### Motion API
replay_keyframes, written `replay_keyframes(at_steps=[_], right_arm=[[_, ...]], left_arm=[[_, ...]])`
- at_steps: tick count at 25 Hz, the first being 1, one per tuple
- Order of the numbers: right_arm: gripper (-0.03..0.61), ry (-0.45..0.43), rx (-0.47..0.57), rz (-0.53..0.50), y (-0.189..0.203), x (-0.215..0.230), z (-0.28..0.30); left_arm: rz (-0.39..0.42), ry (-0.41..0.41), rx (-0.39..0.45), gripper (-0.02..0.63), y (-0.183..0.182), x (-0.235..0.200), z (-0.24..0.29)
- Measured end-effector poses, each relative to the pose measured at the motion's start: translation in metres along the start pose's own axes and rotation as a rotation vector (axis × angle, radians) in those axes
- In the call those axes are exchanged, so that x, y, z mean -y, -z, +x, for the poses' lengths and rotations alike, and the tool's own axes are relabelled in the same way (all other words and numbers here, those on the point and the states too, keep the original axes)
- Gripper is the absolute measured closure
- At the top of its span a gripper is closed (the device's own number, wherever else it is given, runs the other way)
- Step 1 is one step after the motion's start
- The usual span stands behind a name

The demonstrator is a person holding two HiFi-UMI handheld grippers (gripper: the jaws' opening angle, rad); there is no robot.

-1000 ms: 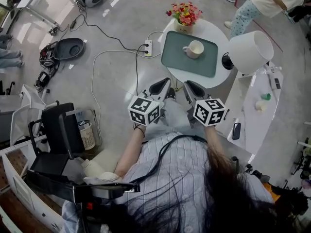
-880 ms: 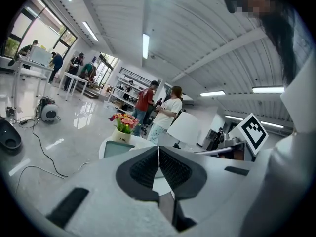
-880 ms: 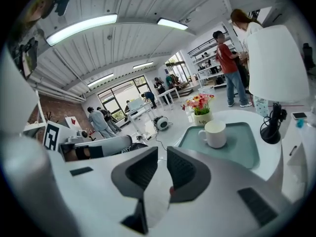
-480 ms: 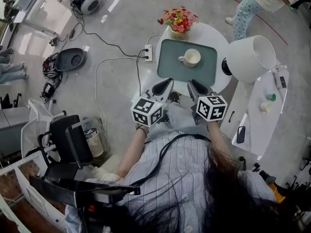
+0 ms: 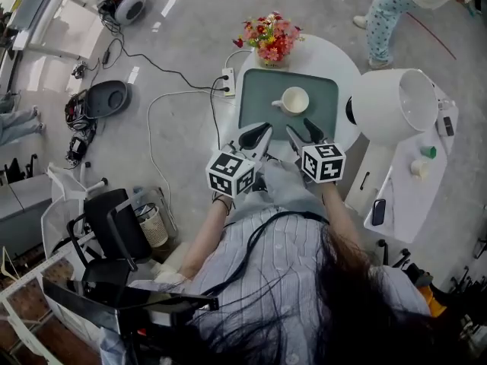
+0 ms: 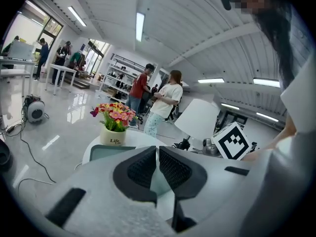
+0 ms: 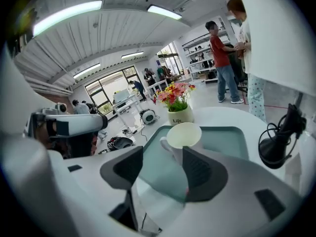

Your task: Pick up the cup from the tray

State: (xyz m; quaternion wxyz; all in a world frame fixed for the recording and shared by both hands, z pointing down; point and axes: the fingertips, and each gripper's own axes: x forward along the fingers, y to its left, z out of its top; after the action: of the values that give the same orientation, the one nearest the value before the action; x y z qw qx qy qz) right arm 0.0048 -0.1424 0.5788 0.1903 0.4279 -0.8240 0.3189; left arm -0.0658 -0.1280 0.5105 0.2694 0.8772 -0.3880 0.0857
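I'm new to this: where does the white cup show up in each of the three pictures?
Head view: cup on the tray, upper centre.
Left gripper view: not in it.
Right gripper view: cup at centre, on the tray.
Shared landmark: the flowers behind the tray, in all three.

From the head we look steeply down over the round table (image 5: pixel 338 55) and its green tray (image 5: pixel 259 112). In the left gripper view and right gripper view we sit low and close, facing across that table; all three share the flower pot (image 6: pixel 112 135) and lampshade (image 6: pixel 198 120)
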Motion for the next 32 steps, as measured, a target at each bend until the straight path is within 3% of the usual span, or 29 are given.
replay_keyframes(at_steps=[10, 16, 32], right_arm=[[0.278, 0.035, -0.076, -0.027, 0.015, 0.042, 0.041], [0.206, 0.050, -0.091, -0.140, 0.011, 0.051, 0.058], [0.176, 0.060, -0.071, -0.187, 0.007, 0.064, 0.098]], left_arm=[[-0.009, 0.010, -0.061, 0.600, 0.008, -0.012, 0.032], [-0.011, 0.006, -0.075, 0.600, 0.003, -0.019, 0.041], [-0.027, -0.010, -0.121, 0.600, 0.010, -0.035, 0.058]])
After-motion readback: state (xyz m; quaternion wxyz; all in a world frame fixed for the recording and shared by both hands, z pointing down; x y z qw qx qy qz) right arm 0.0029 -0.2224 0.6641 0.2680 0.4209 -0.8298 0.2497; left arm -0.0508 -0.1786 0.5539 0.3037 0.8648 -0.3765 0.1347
